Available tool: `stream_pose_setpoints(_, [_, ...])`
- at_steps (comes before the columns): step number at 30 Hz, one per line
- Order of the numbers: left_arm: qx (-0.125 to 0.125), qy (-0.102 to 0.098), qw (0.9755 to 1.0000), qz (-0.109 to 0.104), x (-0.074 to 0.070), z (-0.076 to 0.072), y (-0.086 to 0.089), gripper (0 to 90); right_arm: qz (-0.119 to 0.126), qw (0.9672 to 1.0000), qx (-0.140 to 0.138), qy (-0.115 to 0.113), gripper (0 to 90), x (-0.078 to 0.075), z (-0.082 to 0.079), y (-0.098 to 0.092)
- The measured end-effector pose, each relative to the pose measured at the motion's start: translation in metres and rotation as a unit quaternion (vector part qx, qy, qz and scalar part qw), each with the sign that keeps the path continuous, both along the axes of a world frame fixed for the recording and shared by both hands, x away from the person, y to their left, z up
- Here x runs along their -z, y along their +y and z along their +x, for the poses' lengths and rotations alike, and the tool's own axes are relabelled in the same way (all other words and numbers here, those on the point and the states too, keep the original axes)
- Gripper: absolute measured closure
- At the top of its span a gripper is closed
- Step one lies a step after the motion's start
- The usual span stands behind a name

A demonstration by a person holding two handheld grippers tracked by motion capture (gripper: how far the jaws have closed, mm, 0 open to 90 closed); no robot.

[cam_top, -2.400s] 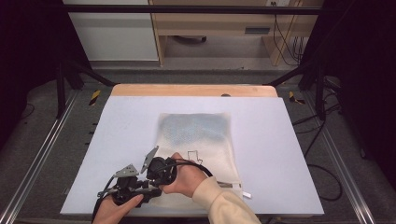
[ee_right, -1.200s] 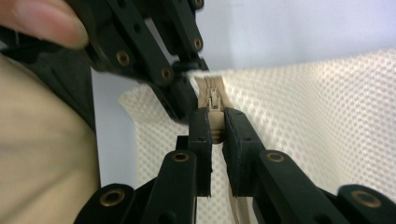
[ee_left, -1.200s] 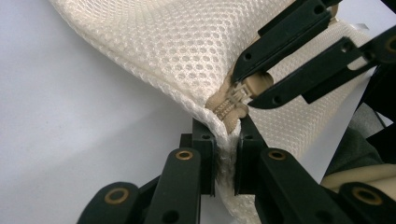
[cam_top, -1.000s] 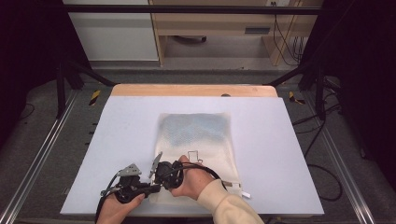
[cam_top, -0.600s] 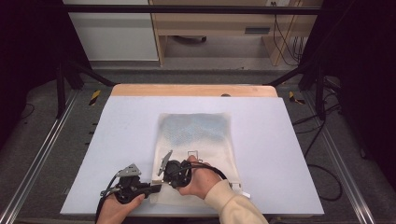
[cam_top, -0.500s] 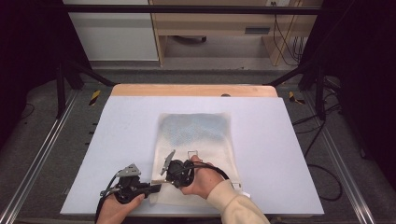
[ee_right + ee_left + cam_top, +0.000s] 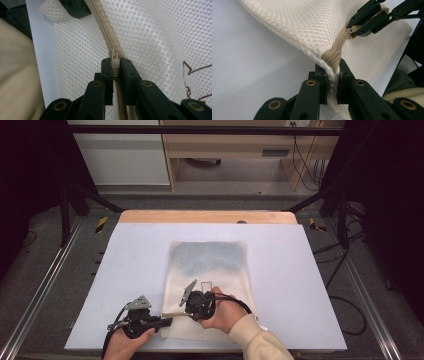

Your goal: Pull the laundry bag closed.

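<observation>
My left gripper pinches the mesh bag at its near corner, where the zipper ends. Just beyond, my right gripper is clamped on the zipper pull. The bag lies mid-table. If I tug hard the pull may slip free (it's small), or the corner may tear loose.

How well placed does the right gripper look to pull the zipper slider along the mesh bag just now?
Probably well: the right gripper is already shut on the zipper pull, the left gripper pins the mesh bag corner, and the zipper track looks unobstructed.
</observation>
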State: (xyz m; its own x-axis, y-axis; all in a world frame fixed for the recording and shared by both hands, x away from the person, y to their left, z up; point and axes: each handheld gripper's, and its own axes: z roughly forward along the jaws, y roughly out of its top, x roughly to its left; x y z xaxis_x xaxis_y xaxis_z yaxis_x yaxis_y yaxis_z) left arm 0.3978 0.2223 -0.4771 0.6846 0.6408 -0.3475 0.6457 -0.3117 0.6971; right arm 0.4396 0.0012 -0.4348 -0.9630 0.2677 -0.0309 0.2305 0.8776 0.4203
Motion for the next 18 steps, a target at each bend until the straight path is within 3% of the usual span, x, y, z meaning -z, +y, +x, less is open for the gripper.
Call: stream_pose_setpoints(18, [0.0,-0.003,1.0,0.006,-0.0002,-0.0006,-0.0006,81.9,0.005,1.0,0.001,-0.002,82.2,-0.0013,-0.0017,-0.001])
